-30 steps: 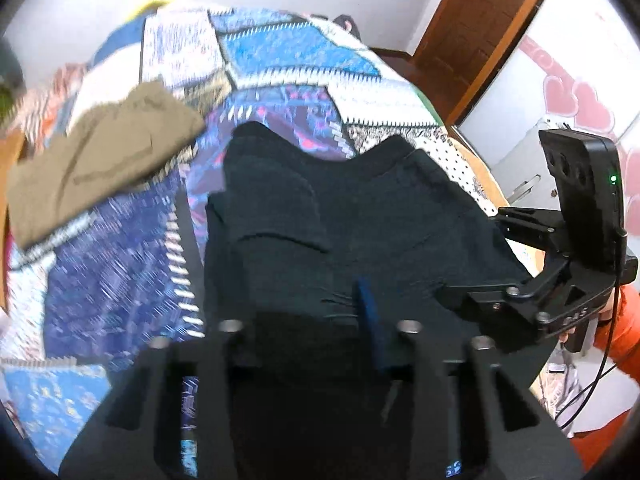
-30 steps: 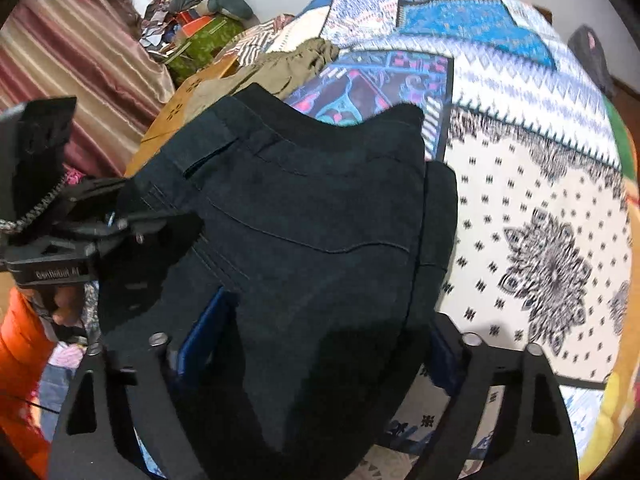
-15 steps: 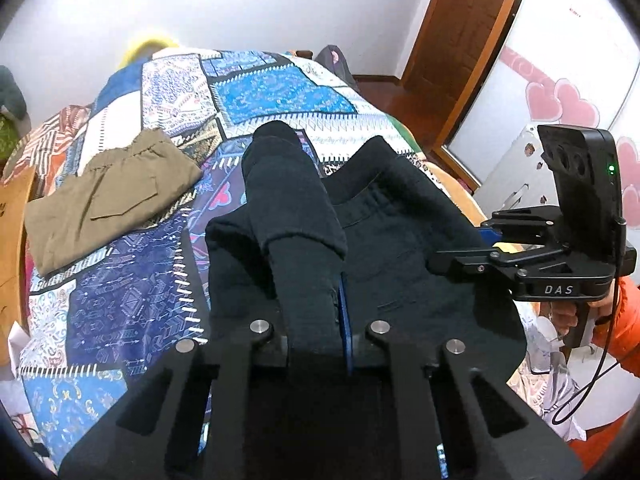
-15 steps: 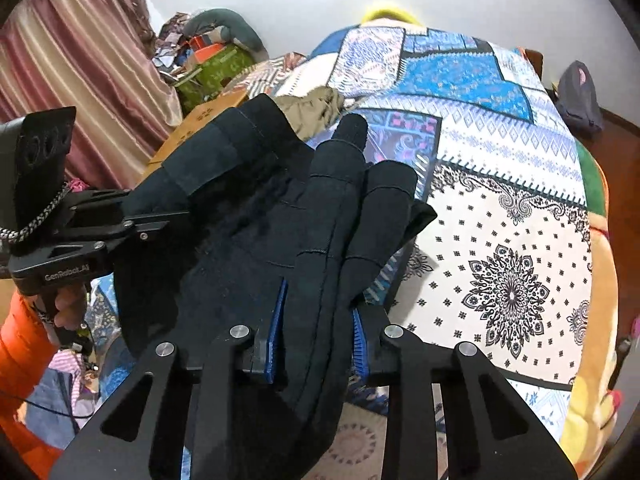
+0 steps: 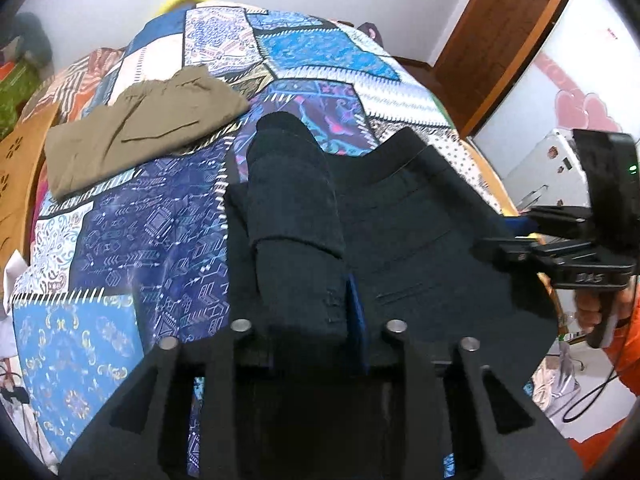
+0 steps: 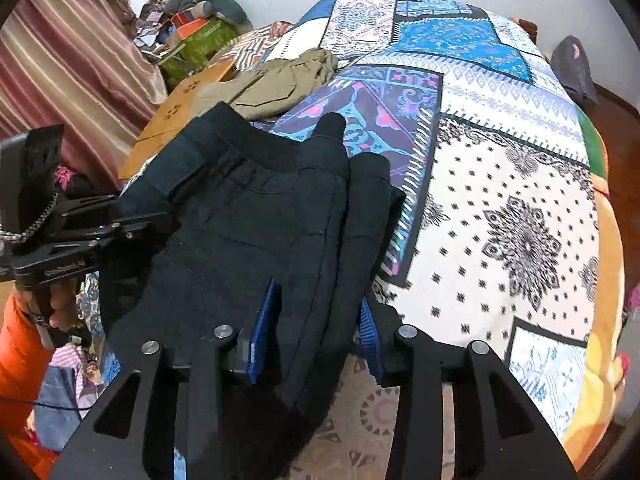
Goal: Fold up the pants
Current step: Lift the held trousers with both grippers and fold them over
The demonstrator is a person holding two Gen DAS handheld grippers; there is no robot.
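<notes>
The black pants (image 5: 404, 216) lie bunched across the near edge of the patchwork bedspread (image 5: 120, 240), and they show in the right wrist view (image 6: 240, 216) too. My left gripper (image 5: 316, 320) is shut on a thick rolled fold of the black pants. My right gripper (image 6: 316, 320) is shut on several layers of the same pants at their other side. Each gripper shows from the side in the other's view: the right gripper (image 5: 504, 246) and the left gripper (image 6: 132, 226). The cloth hides most of the pads.
Folded khaki pants (image 5: 136, 128) lie on the bedspread at the far left, also in the right wrist view (image 6: 276, 80). A wooden board (image 6: 176, 116) and clutter by a striped curtain (image 6: 72, 60) lie left. A brown door (image 5: 500, 40) stands far right.
One second ago both grippers were open around the flat pants. They closed on the cloth and lifted it. Now the bunched pants sit lower over the bed, both grippers still shut.
</notes>
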